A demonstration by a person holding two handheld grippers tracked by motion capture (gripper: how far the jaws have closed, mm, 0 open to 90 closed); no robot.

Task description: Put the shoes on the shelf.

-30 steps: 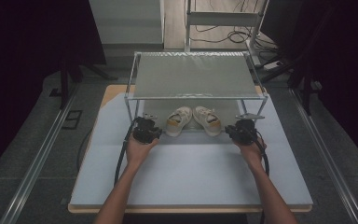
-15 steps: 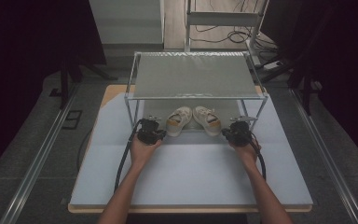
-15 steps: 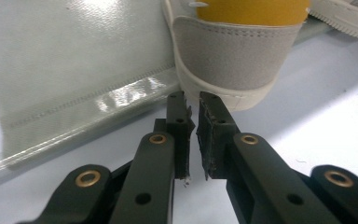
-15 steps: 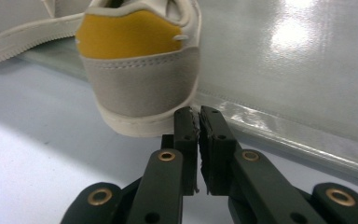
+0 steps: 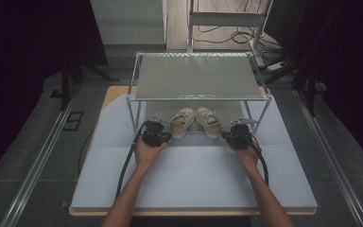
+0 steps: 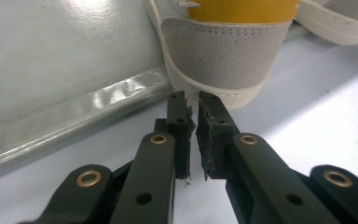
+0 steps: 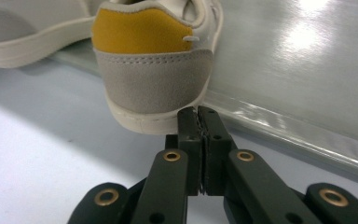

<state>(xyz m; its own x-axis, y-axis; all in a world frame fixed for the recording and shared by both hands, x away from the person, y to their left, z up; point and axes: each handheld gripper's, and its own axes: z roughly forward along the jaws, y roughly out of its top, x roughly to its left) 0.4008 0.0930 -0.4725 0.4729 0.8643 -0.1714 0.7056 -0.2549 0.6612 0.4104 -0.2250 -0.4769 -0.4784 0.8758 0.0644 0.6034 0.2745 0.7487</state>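
White rectangular table top (image 5: 189, 175): long axis runs 9-to-3 o'clock in the high view. A metal-framed rack with a grey mesh shelf (image 5: 197, 78) stands on its 12 o'clock half.

Pair of cream low-top sneakers with yellow heel tabs, under the shelf on the rack's glossy grey base sheet (image 6: 60, 70). Left sneaker (image 5: 182, 122): long axis roughly 7-to-1 o'clock, toe toward 1, heel toward 7. Right sneaker (image 5: 208, 121): long axis roughly 5-to-11, toe toward 11, heel toward 5. Toes converge and heels splay out toward the person. The heels overhang the sheet's front edge onto the table.

Left hand's black two-jaw gripper (image 5: 166, 137): at 7 o'clock of the left sneaker, just beside its heel, pointing at it. In the left gripper view (image 6: 193, 135) the jaws have been closing and are nearly together, a thin slit between the pads, nothing in it. Grey suede heel sits just past the tips; I can't tell whether they touch.

Right hand's black two-jaw gripper (image 5: 226, 137): at 5 o'clock of the right sneaker, near its heel. In the right gripper view (image 7: 199, 140) the jaws have just been closing and the pads are pressed together, empty, with the tips right at the heel's sole edge.
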